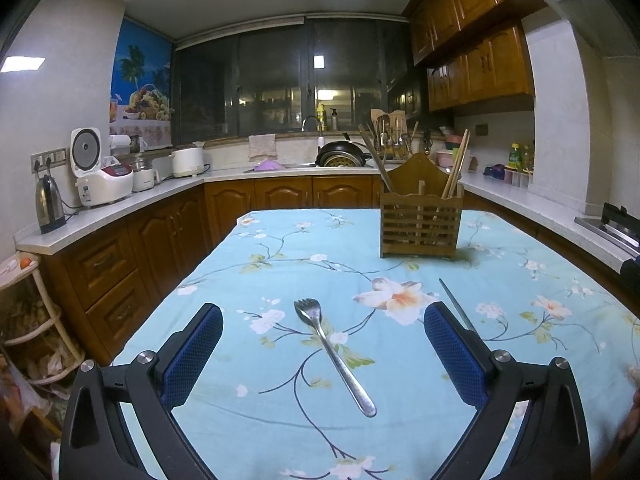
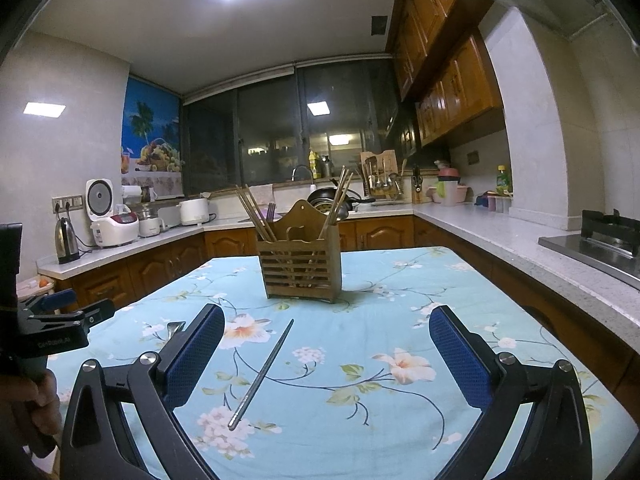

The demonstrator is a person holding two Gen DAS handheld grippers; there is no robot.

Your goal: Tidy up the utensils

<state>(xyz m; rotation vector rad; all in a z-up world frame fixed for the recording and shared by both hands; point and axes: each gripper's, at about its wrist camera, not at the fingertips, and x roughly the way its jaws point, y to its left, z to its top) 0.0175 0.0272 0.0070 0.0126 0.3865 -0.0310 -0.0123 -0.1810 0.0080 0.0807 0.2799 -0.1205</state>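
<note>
Left tongs (image 1: 323,320): spread wide, nothing held, above the near part of the worktop (image 1: 248,420). Fork (image 1: 334,356): flat on the cloth between the blue pads, touching neither, tines far, handle near and to the right.

Right tongs (image 2: 327,326): spread wide, nothing held. Metal chopstick (image 2: 262,374): flat on the cloth between the pads, nearer the left pad, tip angled far-right.

Wooden utensil holder (image 2: 300,262): upright toward the far end of the worktop, two compartments with chopsticks leaning out; a fork stands in its left compartment.

Open room: bare cloth around both loose pieces and between them and the holder.

Surface: light-blue floral tablecloth (image 2: 400,320).

Room: kitchen, wooden cabinets (image 1: 120,280), pale counter on three sides, dark window at the far wall.
</note>
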